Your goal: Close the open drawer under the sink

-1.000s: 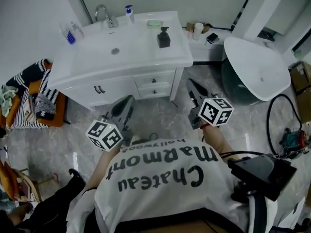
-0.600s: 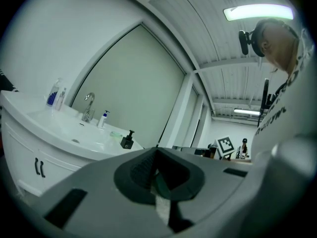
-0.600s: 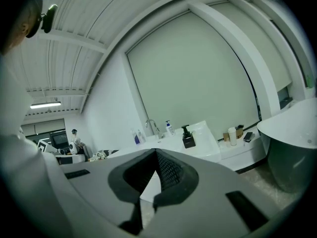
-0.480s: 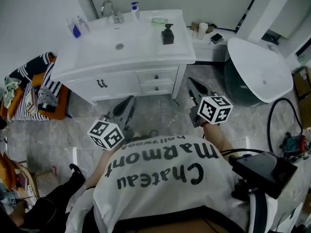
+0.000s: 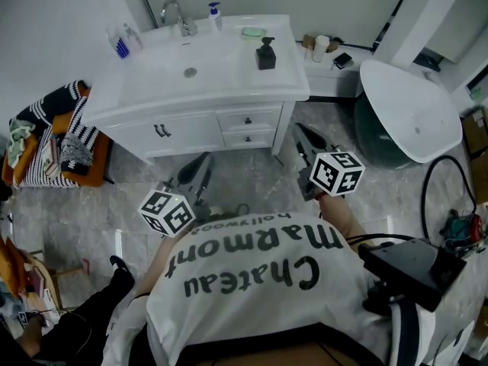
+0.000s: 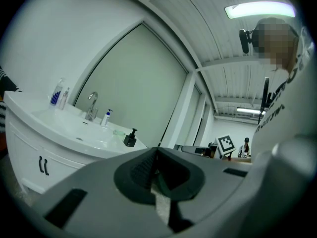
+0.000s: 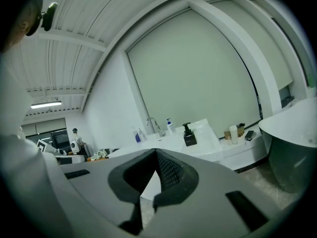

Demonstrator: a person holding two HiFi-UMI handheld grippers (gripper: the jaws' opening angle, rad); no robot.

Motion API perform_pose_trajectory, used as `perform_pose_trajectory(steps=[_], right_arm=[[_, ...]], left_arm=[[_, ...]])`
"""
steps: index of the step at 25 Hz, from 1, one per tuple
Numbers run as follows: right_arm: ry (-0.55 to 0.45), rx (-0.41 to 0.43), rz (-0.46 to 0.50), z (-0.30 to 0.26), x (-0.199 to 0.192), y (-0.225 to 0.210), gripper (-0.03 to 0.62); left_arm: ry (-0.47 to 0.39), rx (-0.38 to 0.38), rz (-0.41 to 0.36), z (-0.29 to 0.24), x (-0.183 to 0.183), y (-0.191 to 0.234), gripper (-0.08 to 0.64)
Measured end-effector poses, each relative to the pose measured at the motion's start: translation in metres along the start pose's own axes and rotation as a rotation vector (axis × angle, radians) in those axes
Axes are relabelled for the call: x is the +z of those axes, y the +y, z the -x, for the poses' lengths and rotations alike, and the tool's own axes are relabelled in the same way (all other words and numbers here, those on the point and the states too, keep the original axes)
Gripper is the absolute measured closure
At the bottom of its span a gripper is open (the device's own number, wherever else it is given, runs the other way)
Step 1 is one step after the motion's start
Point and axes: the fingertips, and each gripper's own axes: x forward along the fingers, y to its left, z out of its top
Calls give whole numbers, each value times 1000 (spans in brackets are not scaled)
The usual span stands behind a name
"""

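While both tools are held low in front of a person's white printed T-shirt, the left gripper (image 5: 203, 158) has its dark ribbed pads pressed together on nothing, and the right gripper (image 5: 299, 130) is likewise fully closed and empty. Each has a grey, smooth plastic body and a white cube with black square markers at its rear end. Under and just ahead of both tips lies a floor (image 5: 248, 180) of grey, marble-veined glossy tiles. Beyond the tips stands a white vanity cabinet (image 5: 191, 134) with a double door bearing two dark handles ahead of the left gripper. Two small drawers (image 5: 245, 120), stacked one above the other with a dark knob each, lie between the lines of the two grippers. Both fronts look flush with the cabinet face, well apart from either tip. Above them the glossy white tabletop (image 5: 286, 86) holds a shallow rectangular sink (image 5: 191, 67). A boxy black soap dispenser (image 5: 265, 55) stands on its right part, and a curved chrome faucet (image 5: 174, 15), a white pump bottle (image 5: 215, 14) and a pale green dish (image 5: 253, 31) line the back edge. To the right of the right gripper sits a rounded white bathtub (image 5: 408, 113) with a dark outer shell. Far to the left of the left gripper, striped black-and-white cloth (image 5: 72, 139) is draped over something orange. A plain pale wall closes the room behind the sink.
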Motion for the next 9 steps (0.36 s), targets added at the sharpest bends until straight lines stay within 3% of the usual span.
perform_pose_trajectory(steps=[9], right_arm=[[18,-5,-10,2,-8,-2,581]], left_arm=[[-10,21,9,2,-2,8,551]])
